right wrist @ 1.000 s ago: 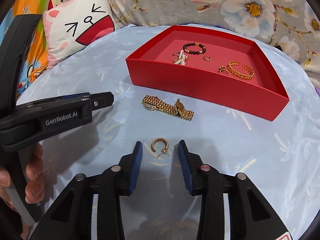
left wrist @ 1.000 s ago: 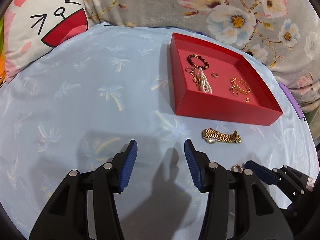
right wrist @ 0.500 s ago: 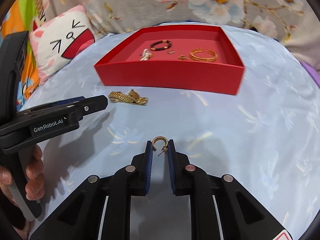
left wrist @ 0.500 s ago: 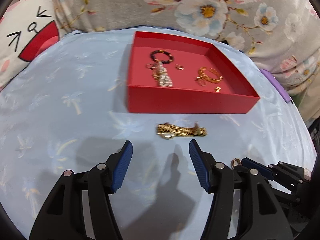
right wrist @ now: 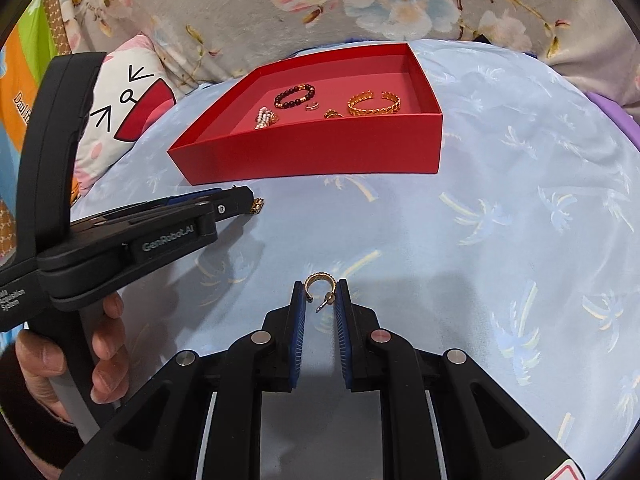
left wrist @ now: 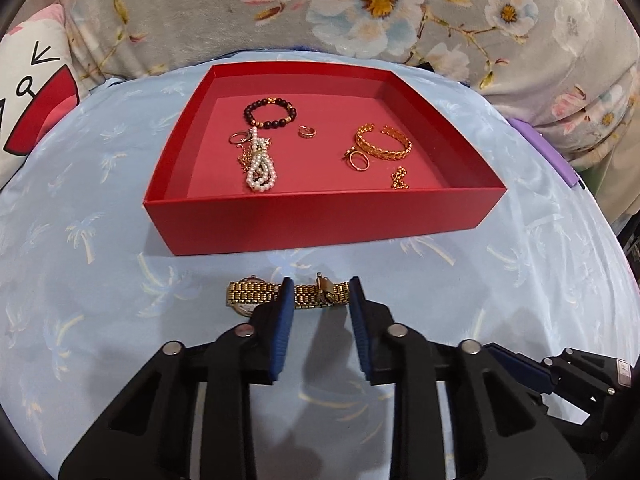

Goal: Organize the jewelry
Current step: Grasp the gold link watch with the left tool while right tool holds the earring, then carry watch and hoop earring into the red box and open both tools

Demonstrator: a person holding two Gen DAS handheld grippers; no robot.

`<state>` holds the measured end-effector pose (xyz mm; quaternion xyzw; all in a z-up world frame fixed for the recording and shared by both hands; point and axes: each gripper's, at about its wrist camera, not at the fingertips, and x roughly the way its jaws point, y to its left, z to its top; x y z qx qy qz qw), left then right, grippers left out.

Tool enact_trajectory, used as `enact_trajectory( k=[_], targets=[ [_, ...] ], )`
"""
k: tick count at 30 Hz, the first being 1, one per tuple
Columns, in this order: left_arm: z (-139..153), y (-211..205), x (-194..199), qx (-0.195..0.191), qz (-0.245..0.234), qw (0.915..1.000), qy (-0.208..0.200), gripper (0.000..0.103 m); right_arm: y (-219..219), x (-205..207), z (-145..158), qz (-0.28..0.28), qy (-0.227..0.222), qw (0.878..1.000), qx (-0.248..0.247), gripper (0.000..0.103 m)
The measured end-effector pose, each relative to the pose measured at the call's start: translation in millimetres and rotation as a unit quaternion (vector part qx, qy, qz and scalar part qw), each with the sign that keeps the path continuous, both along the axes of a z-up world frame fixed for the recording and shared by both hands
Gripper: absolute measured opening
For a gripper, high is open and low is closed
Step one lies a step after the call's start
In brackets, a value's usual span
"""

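Right gripper point(right wrist: 320, 294): ribbed blue pads clamped on a small gold hoop earring point(right wrist: 319, 283), its post angled down between them, over the pale blue palm-print cloth point(right wrist: 500, 240). Left gripper point(left wrist: 320, 300): jaws parted, straddling the middle of a gold link watch point(left wrist: 288, 293) that lies flat on the cloth just in front of the red cardboard tray point(left wrist: 320, 220). In the tray: dark bead bracelet point(left wrist: 271, 113), pearl strand point(left wrist: 262, 168), woven gold cuff point(left wrist: 383, 144), thin ring point(left wrist: 359, 161), small hoop point(left wrist: 307, 132)
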<state>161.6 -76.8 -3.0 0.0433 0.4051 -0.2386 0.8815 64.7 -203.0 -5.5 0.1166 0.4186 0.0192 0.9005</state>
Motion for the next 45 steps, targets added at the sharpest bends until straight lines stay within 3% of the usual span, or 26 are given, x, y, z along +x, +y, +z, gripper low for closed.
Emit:
enact_trajectory(
  k=[6,14,20,27,36,45],
  targets=[
    [-1,-4,0,0.002,-0.005,1.0,-0.001,0.006,0,0,0,0.0,0.0,1.0,-0.001,0.014],
    [10,-1,-6,-0.005,-0.005,0.9999,-0.009,0.006,0,-1,1,-0.002,-0.002,1.0,-0.001,0.014],
    [52,19,-12,-0.037,-0.009,0.9989,-0.028,0.005,-8,-4,15,-0.004,-0.015,1.0,0.011,0.014],
    [97,36,-3,-0.07,-0.018,0.9969,-0.032,0.005,-17,1,56,0.004,-0.055,0.998,-0.003,0.014],
    [145,37,25,-0.081,-0.019,0.9942,-0.069,0.005,-35,36,99,0.022,-0.09,0.996,0.015,0.014],
    [162,8,71,-0.076,-0.026,0.9939,-0.076,0.005,-42,99,128,0.023,-0.098,0.995,-0.013,0.014]
  ],
)
